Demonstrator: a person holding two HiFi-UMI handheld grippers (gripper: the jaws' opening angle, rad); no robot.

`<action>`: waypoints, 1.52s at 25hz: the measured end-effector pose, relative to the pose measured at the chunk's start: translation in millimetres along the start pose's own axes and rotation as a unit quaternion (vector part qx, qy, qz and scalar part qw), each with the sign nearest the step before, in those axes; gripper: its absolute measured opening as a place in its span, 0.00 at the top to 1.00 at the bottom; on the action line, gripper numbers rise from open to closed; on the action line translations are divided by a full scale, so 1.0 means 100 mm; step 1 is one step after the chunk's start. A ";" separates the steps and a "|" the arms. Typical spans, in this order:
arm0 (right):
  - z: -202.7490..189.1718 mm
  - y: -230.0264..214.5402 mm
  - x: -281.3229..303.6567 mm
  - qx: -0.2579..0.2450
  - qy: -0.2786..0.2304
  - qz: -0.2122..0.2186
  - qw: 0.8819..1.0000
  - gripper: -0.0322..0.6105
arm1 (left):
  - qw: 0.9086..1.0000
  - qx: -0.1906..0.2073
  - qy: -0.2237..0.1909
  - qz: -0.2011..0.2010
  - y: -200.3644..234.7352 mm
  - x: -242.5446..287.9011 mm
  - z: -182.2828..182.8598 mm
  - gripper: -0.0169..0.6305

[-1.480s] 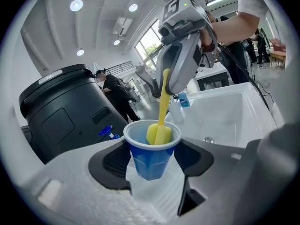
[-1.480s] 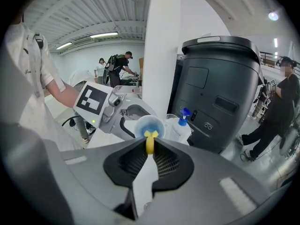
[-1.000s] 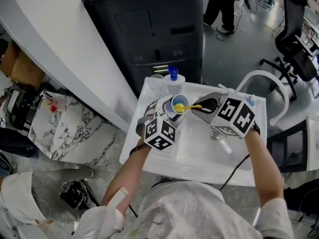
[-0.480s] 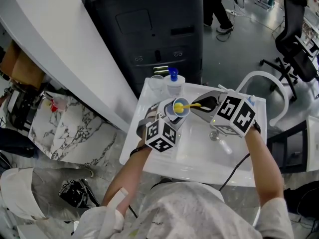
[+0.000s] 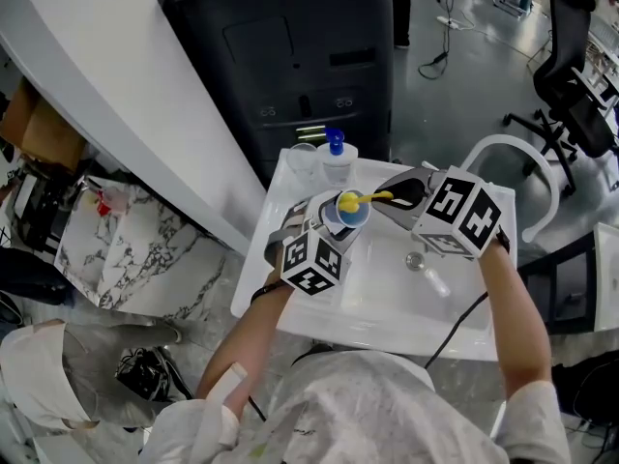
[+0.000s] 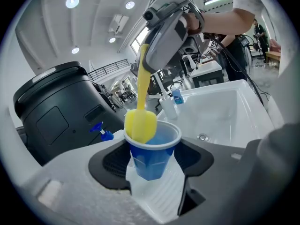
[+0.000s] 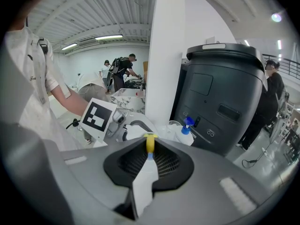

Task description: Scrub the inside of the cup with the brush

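While pinched in right gripper [image 5: 397, 197], brush [image 6: 139, 104] aslant, head down in cup [image 6: 153, 154] clasped by left gripper [image 6: 151, 173]

The right gripper [image 5: 392, 199] sits slightly higher in the head view than one second ago. The brush [image 5: 352, 201] rises with it: its yellow head, previously lower inside the cup [image 5: 354, 218], is now at the rim. Beyond the black bin [image 5: 290, 56], the standing person has walked almost out of frame; only one leg [image 5: 400, 17] shows.
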State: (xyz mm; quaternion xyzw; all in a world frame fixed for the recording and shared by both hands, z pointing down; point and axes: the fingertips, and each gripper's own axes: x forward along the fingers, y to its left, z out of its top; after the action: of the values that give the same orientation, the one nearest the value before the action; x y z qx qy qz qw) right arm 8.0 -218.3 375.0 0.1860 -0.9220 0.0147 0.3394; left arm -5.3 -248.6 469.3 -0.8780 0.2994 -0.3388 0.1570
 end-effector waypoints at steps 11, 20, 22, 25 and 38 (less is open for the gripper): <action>-0.03 -0.09 -0.06 0.008 -0.002 -0.006 1.000 0.89 | 1.000 -0.002 -0.001 0.010 0.02 -0.06 -0.03 0.52; -0.09 -0.15 -0.11 0.012 0.001 -0.018 1.000 0.89 | 1.000 -0.011 0.001 0.025 0.11 -0.09 -0.06 0.52; -0.11 -0.14 -0.10 0.012 0.004 -0.019 1.000 0.89 | 0.999 -0.016 -0.001 0.028 0.13 -0.09 -0.07 0.52; -0.13 -0.12 -0.08 0.012 0.007 -0.017 1.000 0.89 | 0.999 -0.022 -0.003 0.032 0.18 -0.10 -0.08 0.52; -0.11 0.07 0.01 0.014 0.004 0.008 1.000 0.89 | 0.998 -0.052 0.007 0.044 0.28 -0.11 -0.19 0.52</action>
State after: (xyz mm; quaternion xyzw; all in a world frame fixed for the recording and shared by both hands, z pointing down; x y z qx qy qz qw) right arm 11.5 -210.8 385.1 0.1835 -0.9218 0.0311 0.3401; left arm -36.5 -264.7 463.6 -0.8686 0.3559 -0.3219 0.1233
